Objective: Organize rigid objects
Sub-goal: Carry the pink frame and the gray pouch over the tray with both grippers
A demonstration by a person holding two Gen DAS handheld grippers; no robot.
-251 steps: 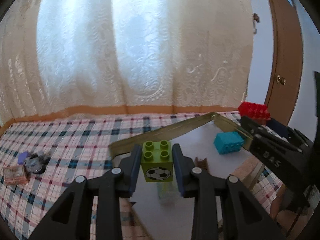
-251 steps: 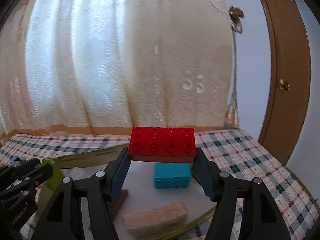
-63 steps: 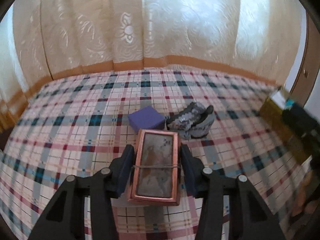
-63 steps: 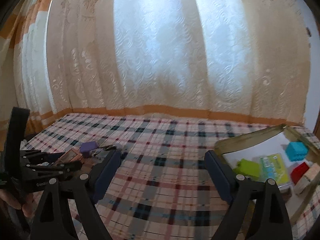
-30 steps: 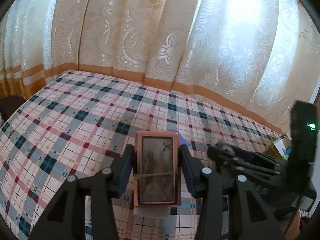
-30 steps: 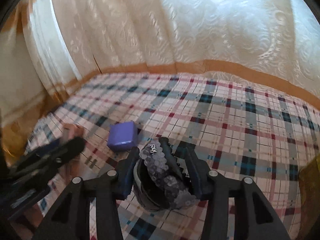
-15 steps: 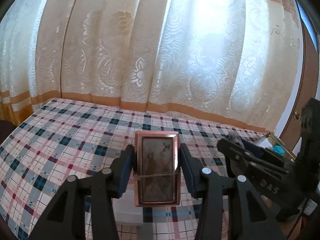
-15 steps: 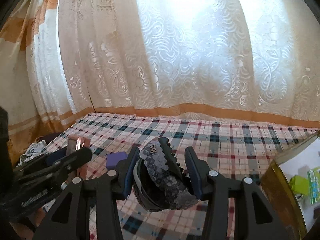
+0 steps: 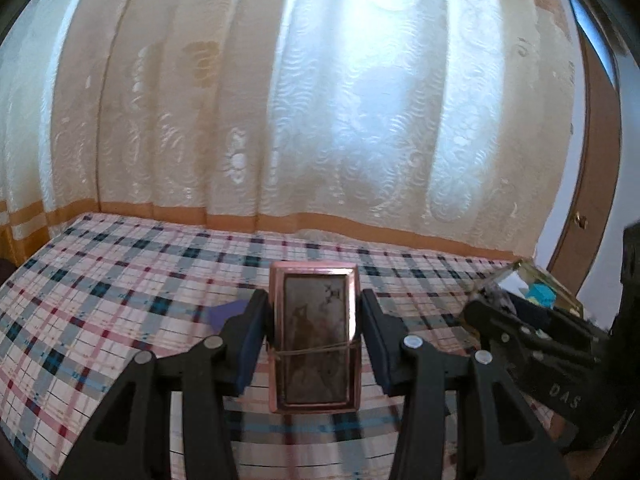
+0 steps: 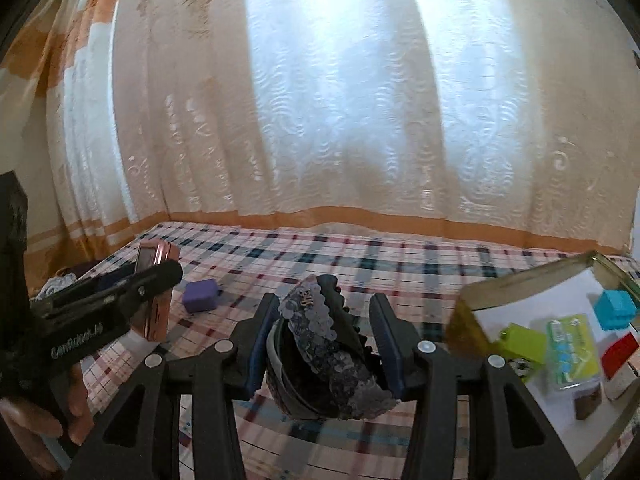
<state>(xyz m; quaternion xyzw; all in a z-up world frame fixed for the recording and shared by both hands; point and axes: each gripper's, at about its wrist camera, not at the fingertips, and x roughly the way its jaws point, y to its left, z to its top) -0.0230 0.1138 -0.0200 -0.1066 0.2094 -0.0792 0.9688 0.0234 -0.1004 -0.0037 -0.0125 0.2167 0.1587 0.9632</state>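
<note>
Carry step: left gripper [image 9: 314, 334] is clamping the copper-framed case [image 9: 314, 336], right gripper [image 10: 324, 344] is clamping the sequined hair clip [image 10: 326, 350], both above the plaid bed [image 10: 400, 264]. Next: lowering into the gold tray [image 10: 520, 280] without crowding the bricks.

From my remote seat, a cream lace curtain [image 9: 320, 100] fills the upper two thirds of both wrist views, lit brightly from behind, strongest at upper centre. An orange band [image 9: 280, 220] runs along its hem, just above the plaid cloth [image 9: 100, 280] that covers the flat surface across the lower half. At the right edge of the left wrist view I see a brown wooden door [image 9: 596, 184] with a round brass knob [image 9: 580, 221], beside a pale wall [image 9: 628, 160].
</note>
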